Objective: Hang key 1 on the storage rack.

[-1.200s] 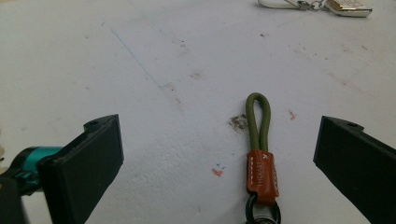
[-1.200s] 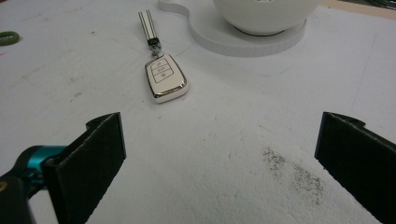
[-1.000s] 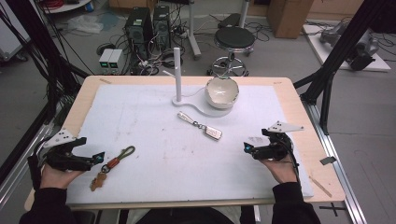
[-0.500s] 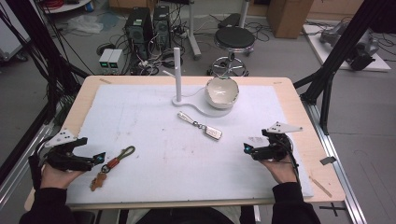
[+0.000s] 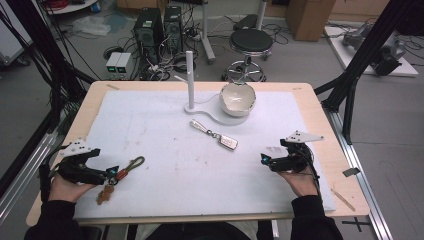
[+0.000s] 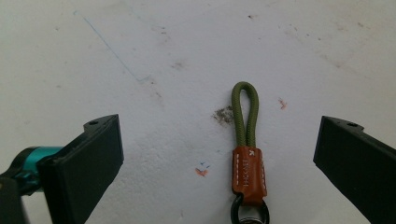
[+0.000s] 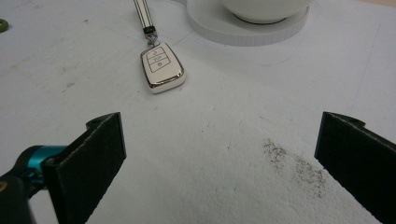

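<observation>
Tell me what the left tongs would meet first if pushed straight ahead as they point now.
Probably the olive-green cord loop with its tan leather tab, lying on the white table cover between the open jaws of the left tongs; height above it is unclear.

On the brown leather tab (image 6: 249,169) of the green cord keychain (image 6: 246,117) you have a stamped mark and a line of lettering, too small to read. The white key fob (image 7: 161,66) shows button symbols, none legible to you.
</observation>
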### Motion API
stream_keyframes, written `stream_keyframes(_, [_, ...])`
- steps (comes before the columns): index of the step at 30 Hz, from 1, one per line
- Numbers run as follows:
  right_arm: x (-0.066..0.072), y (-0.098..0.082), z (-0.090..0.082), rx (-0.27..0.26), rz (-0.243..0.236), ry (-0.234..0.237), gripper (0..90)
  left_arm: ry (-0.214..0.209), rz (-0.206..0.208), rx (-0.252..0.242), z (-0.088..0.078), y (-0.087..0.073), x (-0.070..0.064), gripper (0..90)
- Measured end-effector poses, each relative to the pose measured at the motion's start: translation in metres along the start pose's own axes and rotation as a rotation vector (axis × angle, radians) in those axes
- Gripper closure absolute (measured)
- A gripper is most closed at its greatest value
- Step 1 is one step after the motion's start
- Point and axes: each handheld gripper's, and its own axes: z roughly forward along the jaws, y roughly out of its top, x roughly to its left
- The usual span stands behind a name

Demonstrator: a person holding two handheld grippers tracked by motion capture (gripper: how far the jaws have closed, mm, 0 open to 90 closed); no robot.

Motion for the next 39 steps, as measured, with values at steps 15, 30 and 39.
stream_keyframes(15, [-0.001, -0.002, 0.002, 0.019, 0.004, -0.01, 0.9, -0.085, 0.026, 0.141, 0.018, -0.001, -0.007, 2.0])
stream_keyframes(30, [-0.002, -0.002, 0.001, 0.016, 0.007, -0.02, 0.9, -0.197, 0.091, 0.223, 0.024, -0.005, -0.014, 34.5])
stream_keyframes(39, [-0.003, -0.002, 0.001, 0.016, 0.009, -0.021, 0.9, -0.199, 0.081, 0.234, 0.025, -0.007, -0.012, 46.4])
